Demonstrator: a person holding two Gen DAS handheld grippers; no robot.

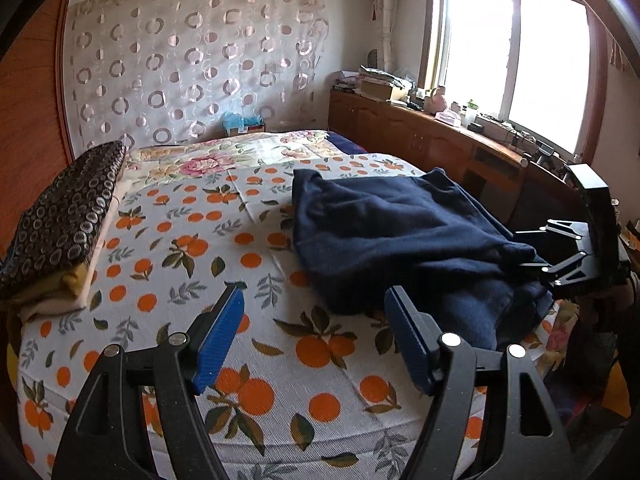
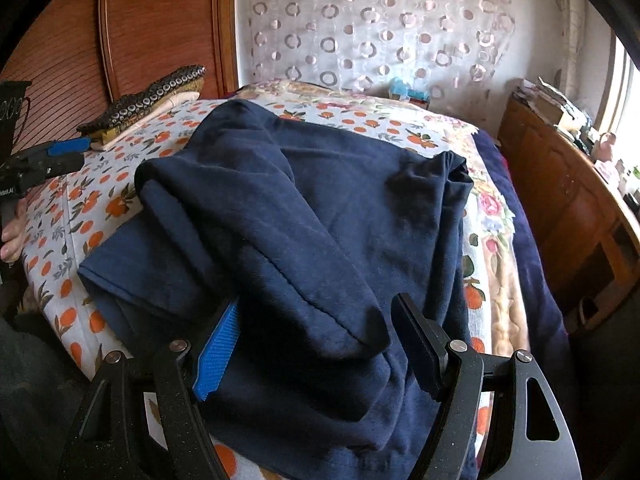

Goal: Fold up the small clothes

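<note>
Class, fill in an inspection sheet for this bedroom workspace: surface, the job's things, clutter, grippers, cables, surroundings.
Surface: bed with orange-print cotton sheet, mostly bare.
Job's things: dark navy fleece garment, partly folded, rumpled; stack of folded clothes at the bed's far left.
Clutter: small teal box by the wall.
Grippers: left gripper open over the sheet, holding nothing; right gripper open, garment fold between the jaws.
Cables: some on the wooden sideboard.
Surroundings: circle-patterned curtain, bright window.

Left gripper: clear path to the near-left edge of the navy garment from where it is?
Probably yes. The left gripper is open over bare orange-print bedsheet, and the navy garment lies just ahead to its right with nothing between. The right gripper is at the far side.
</note>
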